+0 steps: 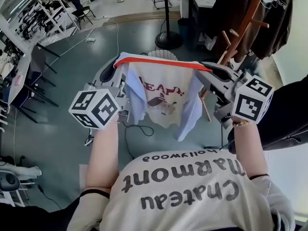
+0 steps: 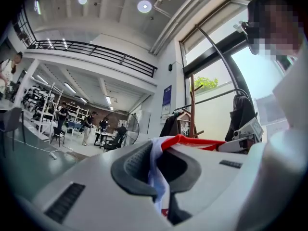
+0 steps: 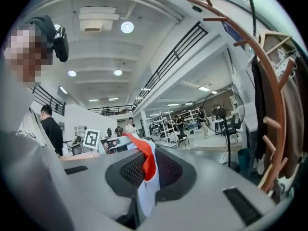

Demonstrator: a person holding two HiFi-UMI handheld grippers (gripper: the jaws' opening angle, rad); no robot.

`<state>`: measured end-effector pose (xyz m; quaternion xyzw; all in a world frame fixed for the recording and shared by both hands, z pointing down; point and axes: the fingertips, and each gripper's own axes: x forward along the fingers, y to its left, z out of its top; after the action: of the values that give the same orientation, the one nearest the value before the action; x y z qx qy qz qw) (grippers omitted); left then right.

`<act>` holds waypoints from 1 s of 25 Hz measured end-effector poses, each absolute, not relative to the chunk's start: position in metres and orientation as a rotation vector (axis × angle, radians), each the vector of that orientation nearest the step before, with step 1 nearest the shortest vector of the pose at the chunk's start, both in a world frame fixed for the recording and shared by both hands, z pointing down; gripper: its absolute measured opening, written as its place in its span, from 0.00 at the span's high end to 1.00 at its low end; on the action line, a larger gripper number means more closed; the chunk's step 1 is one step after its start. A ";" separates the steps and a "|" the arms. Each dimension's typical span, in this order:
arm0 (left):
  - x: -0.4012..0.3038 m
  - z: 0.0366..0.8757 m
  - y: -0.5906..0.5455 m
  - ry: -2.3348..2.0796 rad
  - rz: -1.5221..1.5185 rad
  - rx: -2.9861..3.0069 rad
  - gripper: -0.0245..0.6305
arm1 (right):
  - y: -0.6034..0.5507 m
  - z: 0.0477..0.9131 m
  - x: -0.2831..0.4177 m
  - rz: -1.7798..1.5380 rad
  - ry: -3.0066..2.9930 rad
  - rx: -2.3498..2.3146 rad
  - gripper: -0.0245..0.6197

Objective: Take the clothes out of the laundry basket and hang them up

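I hold a white T-shirt (image 1: 161, 97) with a red neck trim (image 1: 163, 62) and a red print stretched out in the air between both grippers. In the head view, my left gripper (image 1: 118, 66) is shut on the shirt's left shoulder and my right gripper (image 1: 210, 72) on its right shoulder. The left gripper view shows its jaws (image 2: 156, 166) pinching white cloth, with the red trim (image 2: 192, 142) running off to the right. In the right gripper view, the jaws (image 3: 146, 174) clamp red and white cloth (image 3: 148, 162). A white perforated rim (image 1: 161, 55), perhaps the basket, peeks out behind the shirt.
A wooden coat rack (image 1: 237, 35) with pegs and dark garments (image 1: 272, 13) stands at the upper right, close to my right gripper; it also rises at the right of the right gripper view (image 3: 272, 105). A standing fan's base (image 1: 167, 38) sits on the grey floor beyond. Cables lie on the floor.
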<state>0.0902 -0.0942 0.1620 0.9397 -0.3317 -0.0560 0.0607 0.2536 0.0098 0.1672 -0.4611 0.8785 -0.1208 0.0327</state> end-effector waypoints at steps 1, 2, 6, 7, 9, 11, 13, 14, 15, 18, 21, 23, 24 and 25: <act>0.097 0.162 -0.092 -0.994 -0.185 2.843 0.93 | 0.013 0.162 0.261 -0.339 2.693 -1.442 0.89; 0.104 0.163 -0.089 -0.983 -0.197 2.841 0.93 | 0.016 0.157 0.268 -0.311 2.678 -1.469 0.89; 0.135 0.169 -0.081 -0.911 -0.212 2.816 0.93 | 0.021 0.144 0.299 -0.217 2.570 -1.652 0.89; 0.145 0.172 -0.080 -0.883 -0.209 2.812 0.93 | 0.021 0.142 0.308 -0.193 2.534 -1.711 0.89; 0.167 0.176 -0.078 -0.815 -0.199 2.807 0.93 | 0.020 0.140 0.329 -0.163 2.461 -1.816 0.89; 0.189 0.180 -0.077 -0.743 -0.184 2.808 0.93 | 0.020 0.138 0.350 -0.153 2.387 -1.895 0.89; 0.207 0.182 -0.078 -0.677 -0.170 2.817 0.93 | 0.019 0.138 0.367 -0.154 2.315 -1.956 0.89; 0.216 0.184 -0.080 -0.648 -0.163 2.821 0.93 | 0.018 0.139 0.374 -0.157 2.283 -1.982 0.89; 0.225 0.185 -0.084 -0.622 -0.158 2.824 0.93 | 0.015 0.139 0.382 -0.156 2.257 -2.008 0.89; 0.272 0.188 -0.108 -0.537 -0.147 2.822 0.93 | -0.002 0.142 0.424 -0.134 2.193 -2.100 0.89; 0.328 0.186 -0.134 -0.420 -0.125 2.831 0.93 | -0.020 0.140 0.474 -0.093 2.102 -2.206 0.89; 0.358 0.182 -0.147 -0.349 -0.109 2.844 0.93 | -0.027 0.137 0.500 -0.074 2.041 -2.271 0.89; 0.368 0.180 -0.151 -0.318 -0.105 2.853 0.93 | -0.029 0.136 0.509 -0.065 2.015 -2.296 0.89; 0.375 0.178 -0.154 -0.289 -0.103 2.861 0.93 | -0.030 0.136 0.514 -0.058 1.990 -2.318 0.89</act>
<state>0.3748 -0.1540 0.1780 0.9857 -0.0994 -0.0356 0.1317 0.5144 -0.0298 0.1361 -0.7579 0.6507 -0.0188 0.0431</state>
